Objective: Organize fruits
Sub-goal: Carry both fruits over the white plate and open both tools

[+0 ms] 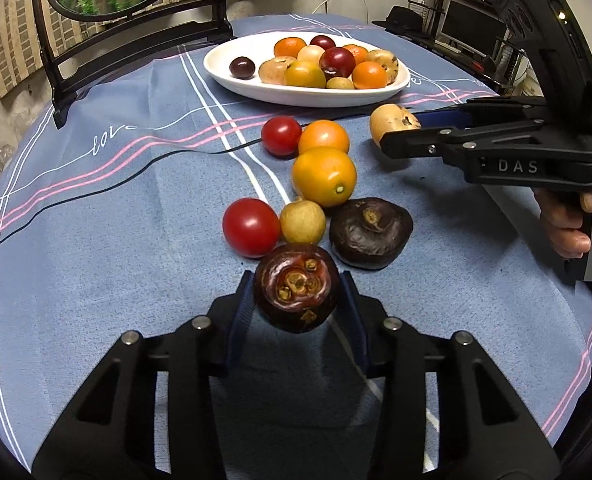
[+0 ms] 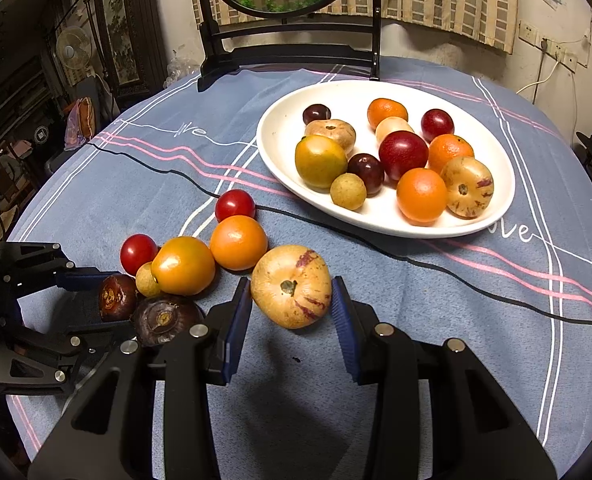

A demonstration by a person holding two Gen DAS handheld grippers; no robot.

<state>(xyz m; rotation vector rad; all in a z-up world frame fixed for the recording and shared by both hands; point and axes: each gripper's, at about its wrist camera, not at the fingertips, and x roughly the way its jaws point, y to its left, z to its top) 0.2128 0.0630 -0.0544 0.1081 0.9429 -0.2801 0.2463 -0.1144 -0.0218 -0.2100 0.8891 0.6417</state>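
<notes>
Left gripper (image 1: 296, 304) is clamping a dark chestnut (image 1: 296, 288); right gripper (image 2: 292, 300) is pinching the pale melon (image 2: 291, 286), both near the white plate (image 2: 280, 152). Judgement: carry each level, releasing onto bare plate.

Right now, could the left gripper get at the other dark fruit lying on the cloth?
Probably not yet: the left gripper is shut on a dark fruit. The other dark fruit lies just ahead, nothing blocking it.

Table w/ blue striped cloth (image 2: 436, 320): white fruit plate (image 2: 280, 152), loose fruit cluster (image 2: 238, 242), framed stand (image 2: 288, 56).
</notes>
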